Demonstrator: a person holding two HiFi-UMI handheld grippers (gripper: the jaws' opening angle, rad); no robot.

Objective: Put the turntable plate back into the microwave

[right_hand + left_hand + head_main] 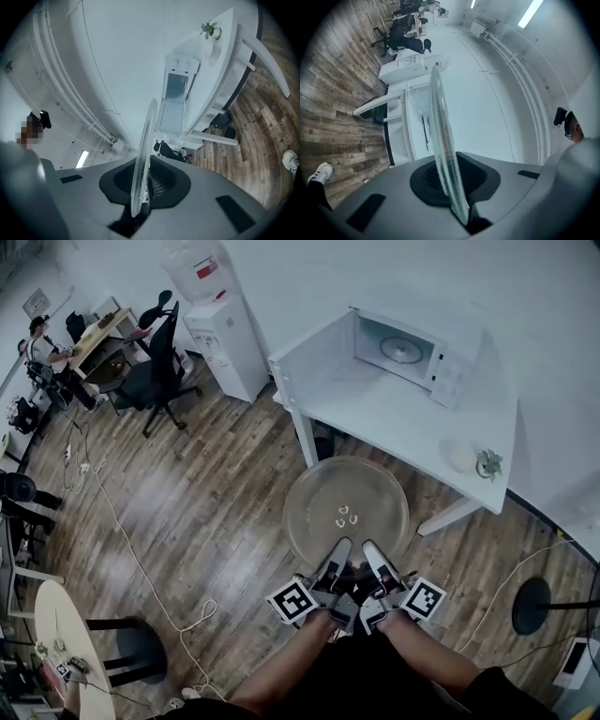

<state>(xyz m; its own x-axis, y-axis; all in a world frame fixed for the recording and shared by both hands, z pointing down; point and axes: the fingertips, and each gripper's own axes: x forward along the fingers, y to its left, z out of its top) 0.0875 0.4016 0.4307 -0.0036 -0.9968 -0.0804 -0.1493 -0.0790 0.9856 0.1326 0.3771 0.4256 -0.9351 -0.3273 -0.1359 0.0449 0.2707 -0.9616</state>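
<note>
The left claw (pixel 341 557) and right claw (pixel 373 559) are each pinching the near rim of the glass plate (pixel 346 498), holding it above the floor (pixel 206 484), so carrying it to the open microwave (pixel 405 351) on the table (pixel 394 418) is probably calling for level, matched hands.

I read turntable plate (pixel 347 512) as clear glass; microwave (pixel 403 348) & table (pixel 375 418) white; floor (pixel 206 521) brown wood planks; office chair (pixel 159 371) blk. Left gripper (pixel 339 554) & right gripper (pixel 375 559) grey w/ blk pads, marker cubes (pixel 292 601) blk/wht squares.
</note>
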